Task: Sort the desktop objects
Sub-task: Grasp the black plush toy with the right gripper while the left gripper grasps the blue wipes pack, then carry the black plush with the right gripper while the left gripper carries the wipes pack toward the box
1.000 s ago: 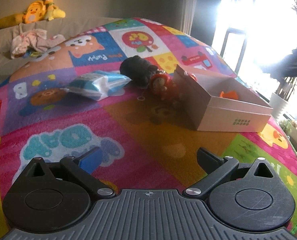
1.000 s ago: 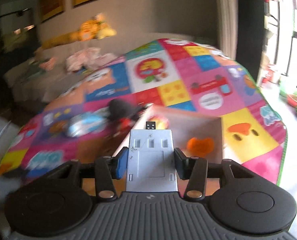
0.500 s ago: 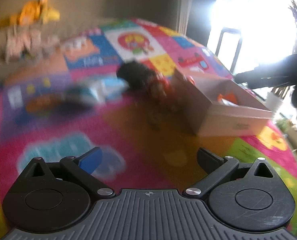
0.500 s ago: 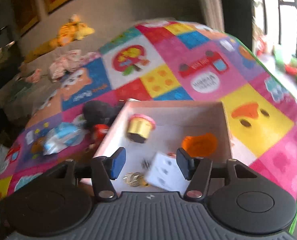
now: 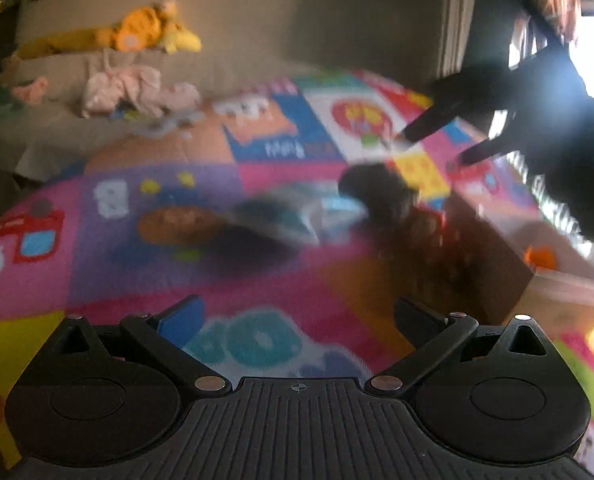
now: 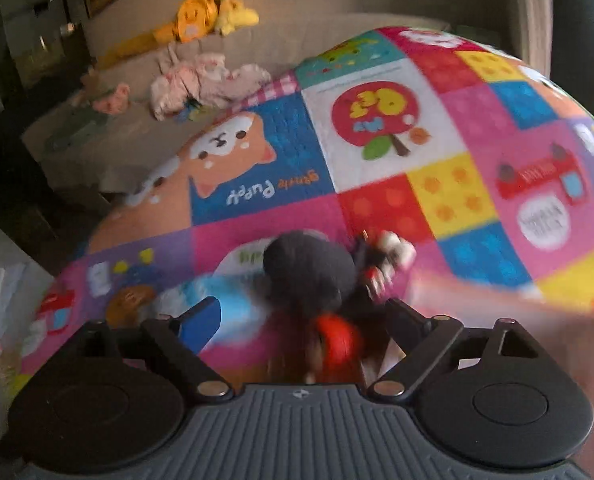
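Note:
My right gripper (image 6: 303, 314) hangs over the play mat (image 6: 377, 80), its jaws opening, nothing pressed between the pads. Below and between its fingers lie a dark round object (image 6: 309, 268) and a blurred red toy (image 6: 337, 344). A blue-and-white packet (image 6: 225, 300) lies just left of them. In the left wrist view the same packet (image 5: 309, 216), dark object (image 5: 373, 188) and red toy (image 5: 425, 224) lie mid-mat, left of a cardboard box (image 5: 553, 292) holding an orange piece (image 5: 539, 258). The right gripper (image 5: 429, 150) shows above as a dark shape. My left gripper (image 5: 297, 316) is open and empty.
A beige sofa (image 5: 57, 132) at the back carries pink clothes (image 5: 125, 88) and a yellow plush toy (image 5: 145, 32). The box's blurred edge (image 6: 497, 300) runs at the right gripper's right. A bright window (image 5: 593, 56) glares at the far right.
The right gripper let a flat grey-white device drop into the box, opened wider and swung left from over the box to over the dark object and red toy. The left view panned left.

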